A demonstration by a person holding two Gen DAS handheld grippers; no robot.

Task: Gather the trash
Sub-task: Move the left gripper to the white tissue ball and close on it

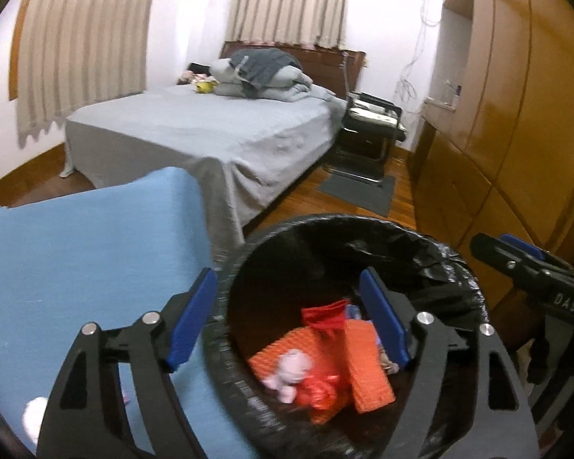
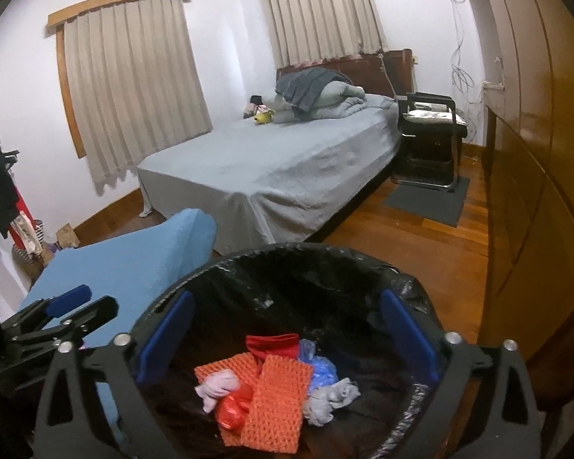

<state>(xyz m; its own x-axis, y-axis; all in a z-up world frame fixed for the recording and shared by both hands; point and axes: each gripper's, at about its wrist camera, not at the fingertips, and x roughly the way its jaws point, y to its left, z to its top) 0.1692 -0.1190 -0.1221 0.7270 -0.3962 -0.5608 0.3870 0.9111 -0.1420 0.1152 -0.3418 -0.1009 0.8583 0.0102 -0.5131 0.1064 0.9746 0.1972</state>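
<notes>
Now: drop step done | left tongs [image 1: 287, 317] and right tongs [image 2: 287, 334] both spread wide, empty, over bin [image 2: 248, 258] | trash [image 2: 264, 390] lies inside bin | next: lift clear, seek leftover scraps on blue bench [image 1: 76, 252]

I see a grey-sheeted bed [image 2: 271, 168] at twelve o'clock, under beige curtains [image 2: 134, 80] on white walls. Wooden wardrobes [image 2: 535, 153] run along three o'clock over the wood floor [image 2: 409, 237].

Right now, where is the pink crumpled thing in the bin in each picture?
Left wrist view: the pink crumpled thing lies low and centre, on the orange mesh.
Right wrist view: the same thing lies low, left of centre.
Shared landmark: the orange mesh beside it in both.
</notes>
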